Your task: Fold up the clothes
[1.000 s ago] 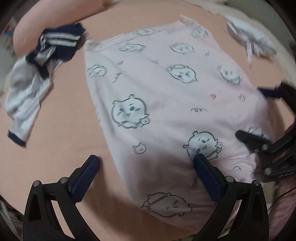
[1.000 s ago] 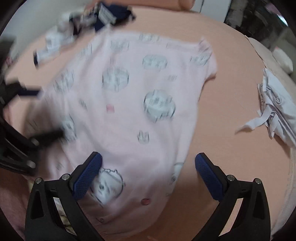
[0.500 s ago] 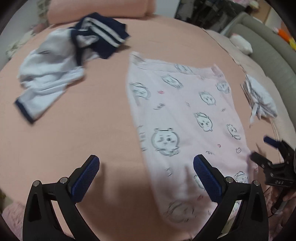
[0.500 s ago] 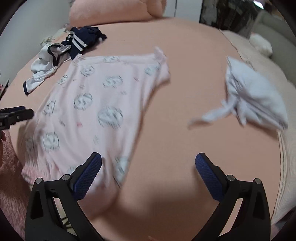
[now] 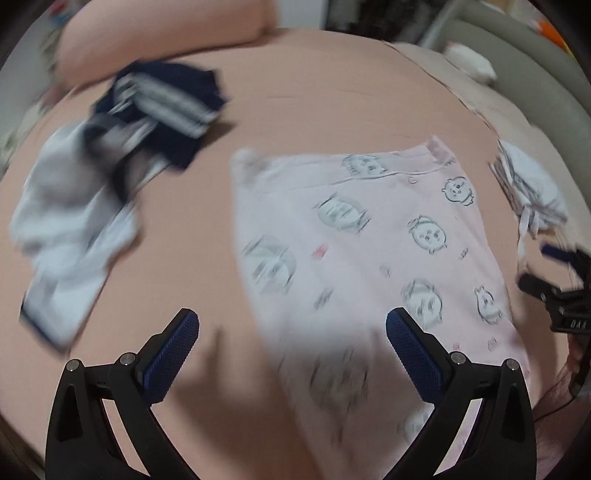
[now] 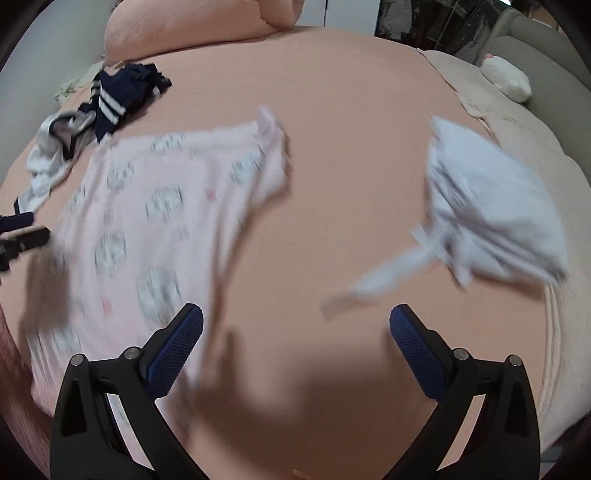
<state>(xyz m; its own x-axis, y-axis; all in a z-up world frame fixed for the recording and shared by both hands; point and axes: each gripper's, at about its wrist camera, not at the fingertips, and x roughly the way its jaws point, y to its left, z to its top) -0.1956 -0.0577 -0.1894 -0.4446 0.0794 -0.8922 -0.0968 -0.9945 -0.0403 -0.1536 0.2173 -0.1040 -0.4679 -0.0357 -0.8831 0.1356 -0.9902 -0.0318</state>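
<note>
Both views look forward and down from above a peach bed sheet [image 5: 332, 92], each from just behind its own gripper's two fingers. The left wrist view sits over the pink shirt [image 5: 369, 240], which fills its middle and right, with the navy and white clothes [image 5: 110, 166] far left. The right wrist view sits further right: the pink shirt [image 6: 147, 221] lies left and the white garment [image 6: 498, 221] right. Both share the shirt, the white garment [image 5: 528, 188], the navy clothes [image 6: 110, 96] and the pillow [image 6: 192, 29] at the far end.
</note>
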